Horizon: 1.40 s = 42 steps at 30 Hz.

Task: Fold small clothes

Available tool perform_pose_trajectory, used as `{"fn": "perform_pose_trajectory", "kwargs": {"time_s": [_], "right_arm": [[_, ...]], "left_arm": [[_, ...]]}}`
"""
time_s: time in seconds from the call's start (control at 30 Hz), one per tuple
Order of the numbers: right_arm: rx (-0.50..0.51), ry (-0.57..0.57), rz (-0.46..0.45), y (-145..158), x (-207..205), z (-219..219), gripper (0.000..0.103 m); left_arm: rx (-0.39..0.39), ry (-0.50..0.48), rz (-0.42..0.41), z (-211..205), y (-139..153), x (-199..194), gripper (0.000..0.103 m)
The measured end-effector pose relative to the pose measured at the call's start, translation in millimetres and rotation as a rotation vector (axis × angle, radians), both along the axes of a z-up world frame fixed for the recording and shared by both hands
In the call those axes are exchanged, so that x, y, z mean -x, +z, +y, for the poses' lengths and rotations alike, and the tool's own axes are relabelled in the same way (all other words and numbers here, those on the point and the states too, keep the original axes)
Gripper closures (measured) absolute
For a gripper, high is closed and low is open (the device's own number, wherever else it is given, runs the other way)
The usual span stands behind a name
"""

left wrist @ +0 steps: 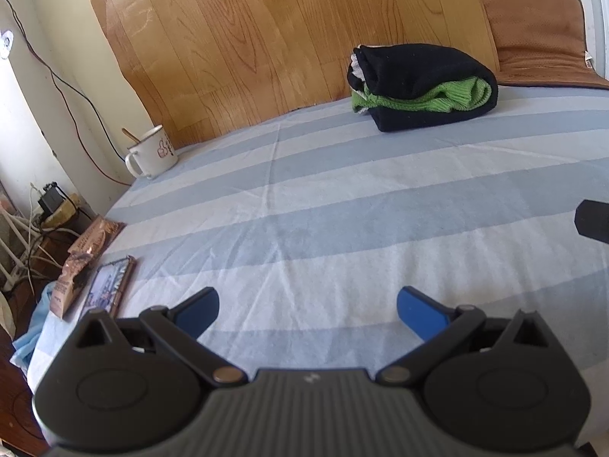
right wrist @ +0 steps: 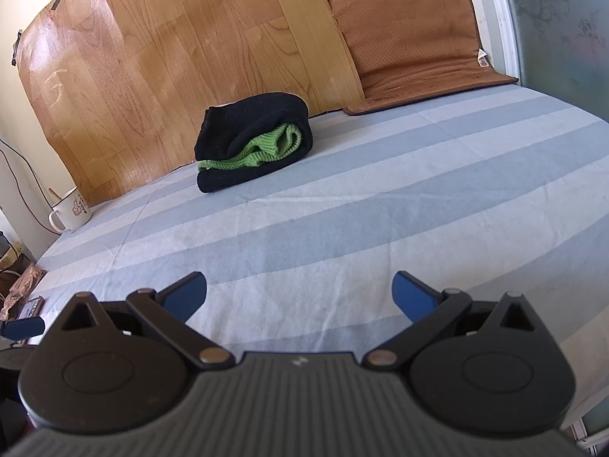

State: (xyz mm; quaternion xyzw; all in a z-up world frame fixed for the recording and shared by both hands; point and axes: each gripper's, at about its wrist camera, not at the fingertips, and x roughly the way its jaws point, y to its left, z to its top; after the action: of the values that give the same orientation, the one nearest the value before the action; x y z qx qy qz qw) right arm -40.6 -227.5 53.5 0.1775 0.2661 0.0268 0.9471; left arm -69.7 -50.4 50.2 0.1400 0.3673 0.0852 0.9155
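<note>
From my left wrist camera, my left gripper (left wrist: 308,310) has its blue fingers spread wide with nothing between them. It hangs low over the striped sheet (left wrist: 342,205), near the front edge of the bed. The folded clothes (left wrist: 420,85) sit far off, close to the wooden board (left wrist: 266,38) at the back. They make a small black bundle with green knit tucked inside, so I think that piece is done and put there to keep the middle free. A white mug (left wrist: 152,156) stands at the back left corner, out of the way. Snack packets (left wrist: 89,266) lie by the left edge.

From my right wrist camera, my right gripper (right wrist: 298,297) is wide apart too and holds nothing. The bundle is ahead and a little left, well away from the fingers. A brown mat (right wrist: 415,53) leans up at the back right. I see no unfolded clothes here, so I guess my hands rest between pieces
</note>
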Motion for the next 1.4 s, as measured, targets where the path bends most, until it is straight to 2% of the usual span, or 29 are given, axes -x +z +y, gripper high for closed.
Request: {"fn": "perform_pose_trajectory", "kwargs": {"time_s": [0.23, 0.67, 0.8, 1.4], "right_arm": [[0.000, -0.001, -0.001, 0.7, -0.2, -0.5, 0.000], [0.008, 0.004, -0.019, 6.2, -1.5, -1.3, 0.000], [0.004, 0.023, 0.005, 0.6, -2.2, 2.4, 0.000], [-0.011, -0.003, -0.010, 2.1, 1.2, -4.9, 0.000]], "left_arm": [[-0.032, 0.002, -0.033, -1.5, 3.8, -0.2, 0.000], [-0.041, 0.006, -0.048, 0.4, 7.4, 1.4, 0.000], [-0.041, 0.002, -0.034, -1.0, 4.7, 2.3, 0.000], [-0.053, -0.015, -0.030, -7.9, 4.6, 2.1, 0.000]]}}
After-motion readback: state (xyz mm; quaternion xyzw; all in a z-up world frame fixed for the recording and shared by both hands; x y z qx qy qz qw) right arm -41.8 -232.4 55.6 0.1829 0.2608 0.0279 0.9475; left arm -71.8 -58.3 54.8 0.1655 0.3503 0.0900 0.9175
